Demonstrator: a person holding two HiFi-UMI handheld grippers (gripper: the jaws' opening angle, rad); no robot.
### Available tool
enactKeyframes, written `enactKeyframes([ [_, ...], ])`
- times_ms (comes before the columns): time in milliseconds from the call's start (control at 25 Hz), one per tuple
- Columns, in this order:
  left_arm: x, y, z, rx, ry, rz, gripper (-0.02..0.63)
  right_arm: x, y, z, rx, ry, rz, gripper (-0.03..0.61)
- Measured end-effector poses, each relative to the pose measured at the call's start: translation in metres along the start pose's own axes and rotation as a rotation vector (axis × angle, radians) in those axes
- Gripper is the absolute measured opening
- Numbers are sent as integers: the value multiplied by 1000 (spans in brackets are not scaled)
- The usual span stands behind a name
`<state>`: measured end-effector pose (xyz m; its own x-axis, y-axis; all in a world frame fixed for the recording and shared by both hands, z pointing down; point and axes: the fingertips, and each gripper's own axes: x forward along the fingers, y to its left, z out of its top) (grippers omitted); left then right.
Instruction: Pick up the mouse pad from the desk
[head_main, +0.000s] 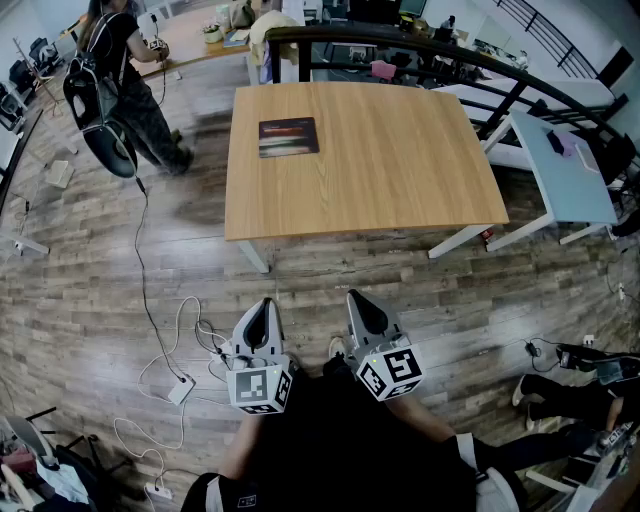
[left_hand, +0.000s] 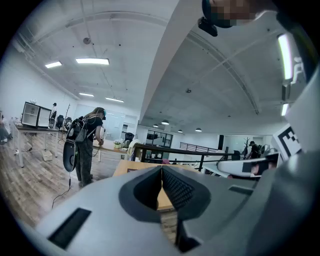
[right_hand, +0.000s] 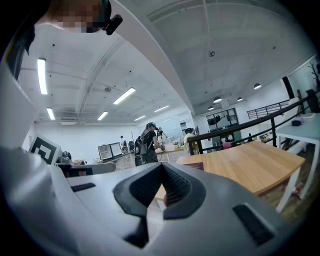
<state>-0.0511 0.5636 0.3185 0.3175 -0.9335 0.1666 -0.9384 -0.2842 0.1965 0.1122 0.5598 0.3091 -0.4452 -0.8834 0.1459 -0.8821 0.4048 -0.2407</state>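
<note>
Held the left gripper (head_main: 265, 304) and right gripper (head_main: 353, 298) with jaws together and empty, well short of the mouse pad (head_main: 289, 137) flat at 11 o'clock on the desk (head_main: 400, 170); probably needed to step closer, part one pair, slip under an edge.

In the upper centre of the head view, the mouse pad (head_main: 289, 137) bears a print too blurred to read. At upper left, the top edge cuts off part of a standing person (head_main: 125, 70).

Left tool (head_main: 264, 302) and right tool (head_main: 353, 295), jaws closed and empty, point forward, apparently about level.
</note>
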Motion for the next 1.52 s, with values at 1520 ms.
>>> enactKeyframes([
  [1520,23,68,-7,8,58,-33,25,64,10,-16,40,0,-80,31],
])
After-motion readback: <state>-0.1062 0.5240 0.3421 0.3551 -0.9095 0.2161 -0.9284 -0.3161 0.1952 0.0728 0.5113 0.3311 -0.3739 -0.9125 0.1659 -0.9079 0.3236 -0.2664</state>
